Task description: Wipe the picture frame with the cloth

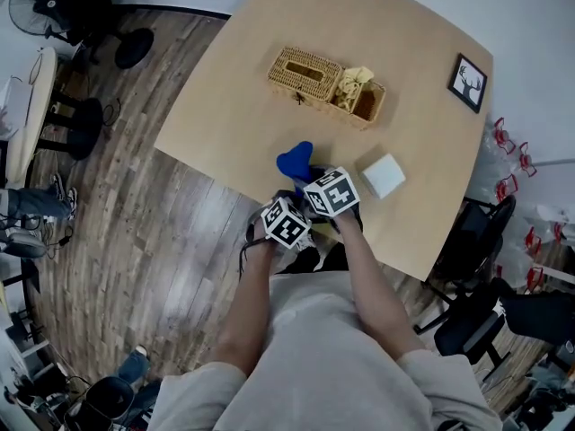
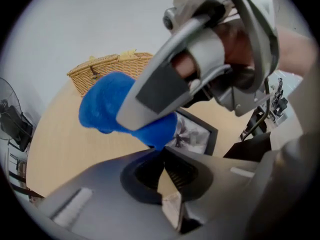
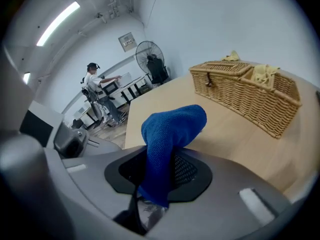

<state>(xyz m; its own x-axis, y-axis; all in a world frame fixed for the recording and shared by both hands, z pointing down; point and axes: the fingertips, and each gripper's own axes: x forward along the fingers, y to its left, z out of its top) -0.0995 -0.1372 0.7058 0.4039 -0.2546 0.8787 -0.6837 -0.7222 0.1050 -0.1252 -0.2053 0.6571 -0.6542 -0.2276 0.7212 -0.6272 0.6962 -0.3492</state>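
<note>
The right gripper view shows the jaws of the right gripper (image 3: 165,159) closed on the blue cloth (image 3: 170,134). The cloth rises from between them and folds over toward the wicker basket (image 3: 250,94). This view does not show the picture frame. It shows a standing fan (image 3: 150,54) and a person (image 3: 95,84) far to the left of the basket, beyond the worktop (image 3: 225,134).

The left gripper view gives the other side. The jaws of the left gripper (image 2: 163,154) meet at their tips and hold nothing; only a thin wedge of worktop shows between them lower down. Just in front of them is the right gripper with the cloth, and the basket stands behind the cloth. The picture frame (image 2: 197,134), dark-edged, shows to the right of and below the basket, partly covered by the cloth.

Only the head view shows the whole layout. The picture frame sits to the right of the basket, near the worktop's far right corner, and well apart from both grippers. The two grippers are close together on the near side of the basket, at the worktop's near edge, with the cloth between them and the basket. A white box (image 1: 384,175) lies on the near right of the basket, just beside the right gripper. Something yellow (image 1: 355,81) fills the right compartment of the basket.
</note>
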